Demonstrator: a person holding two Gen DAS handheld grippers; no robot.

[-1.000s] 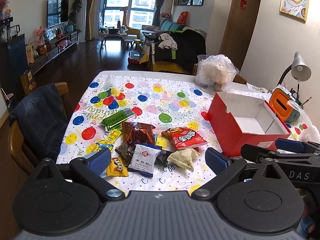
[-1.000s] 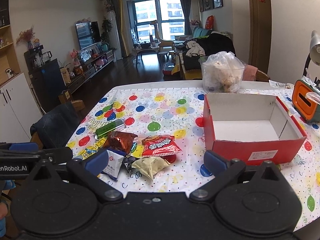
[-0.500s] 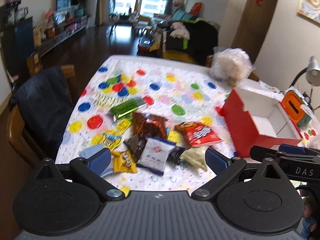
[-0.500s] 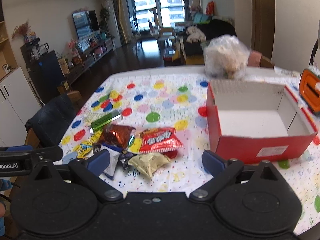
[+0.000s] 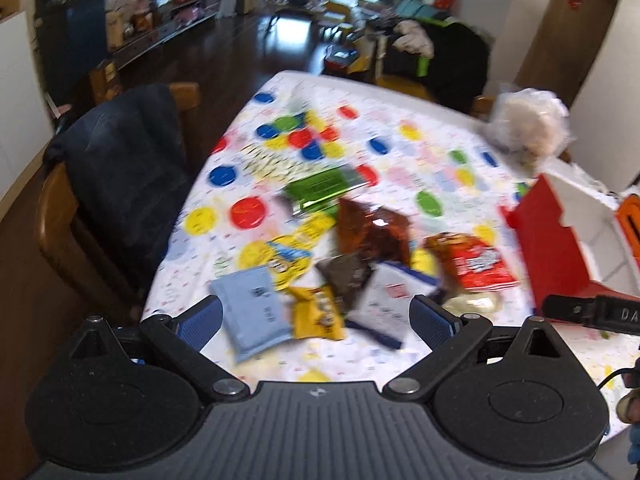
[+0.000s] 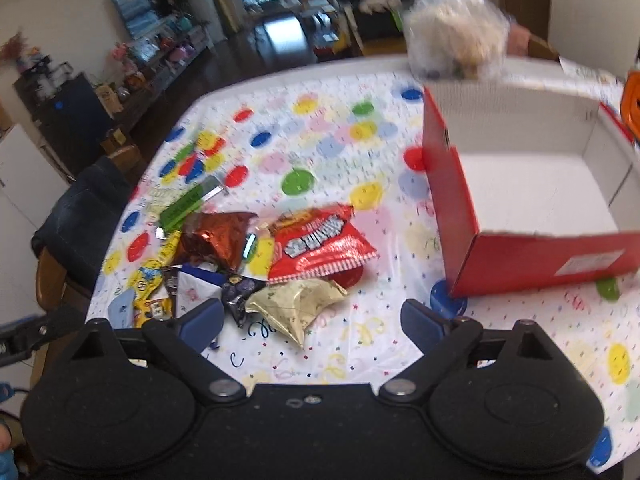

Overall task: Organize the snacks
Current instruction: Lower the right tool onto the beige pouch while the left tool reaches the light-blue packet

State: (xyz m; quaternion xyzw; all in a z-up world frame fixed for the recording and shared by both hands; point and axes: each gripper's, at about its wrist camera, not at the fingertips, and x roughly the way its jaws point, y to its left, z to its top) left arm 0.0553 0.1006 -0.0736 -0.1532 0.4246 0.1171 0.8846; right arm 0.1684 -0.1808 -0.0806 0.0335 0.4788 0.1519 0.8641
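Snacks lie heaped near the table's front edge: pale blue packet (image 5: 256, 312) leftmost, yellow packet (image 5: 318, 312), red bag (image 6: 320, 246), gold pouch (image 6: 302, 304); red box (image 6: 532, 184) stands empty at right, presumably to receive them. Left gripper (image 5: 316, 318) gapes wide, empty. Right gripper (image 6: 310, 320), jaws just narrowing slightly, grips nothing

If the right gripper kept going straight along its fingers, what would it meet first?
Probably the pale gold snack packet, lying just ahead between the open fingers of the right gripper; depth is hard to judge.
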